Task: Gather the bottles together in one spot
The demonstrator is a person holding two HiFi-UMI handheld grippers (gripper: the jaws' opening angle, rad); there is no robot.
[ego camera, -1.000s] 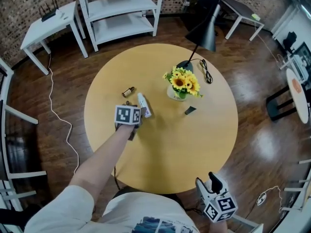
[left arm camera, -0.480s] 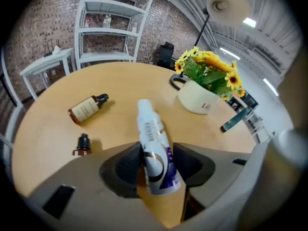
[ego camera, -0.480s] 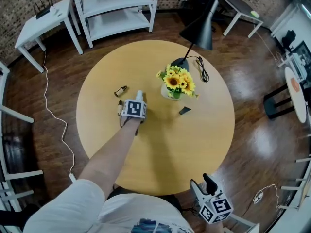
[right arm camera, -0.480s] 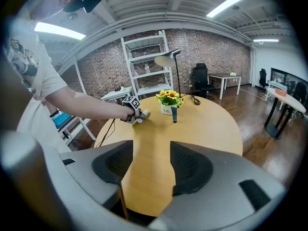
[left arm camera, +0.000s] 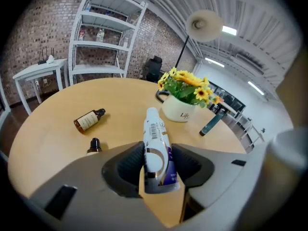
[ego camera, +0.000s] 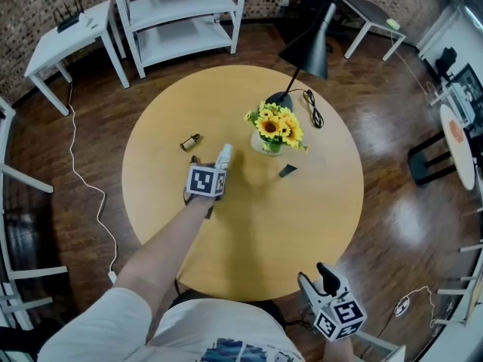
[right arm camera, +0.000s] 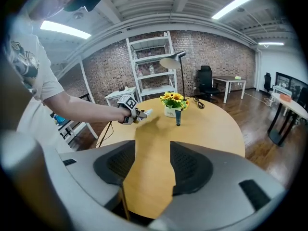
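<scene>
White bottle (left arm camera: 155, 146): it sits over the tabletop (ego camera: 249, 232), between the fingers (left arm camera: 126, 163) of the left gripper (left arm camera: 157, 170).
Long way: the bottom end is between the fingers. The cap end points away from them, toward 1 o'clock in the head view.
Left fingers: they are closing on the white bottle, and both pads touch its sides.
Lying brown bottle (left arm camera: 89, 120): it lies on its side at 10 o'clock from the white bottle, near it.
Second brown bottle (left arm camera: 94, 145): it peeks out just beside the left finger, at 9 o'clock.
Dark bottle (left arm camera: 211, 121): it stands at 3 o'clock, next to the flower pot (left arm camera: 180, 112), well apart from the brown ones.
Right gripper (right arm camera: 147, 167): it is past the tabletop's edge at 5 o'clock. Its fingers are closing with nothing between them.
Nearer gripper: the left one, by a lot.
Best guess: going toward 10 o'clock looks like the short way.
</scene>
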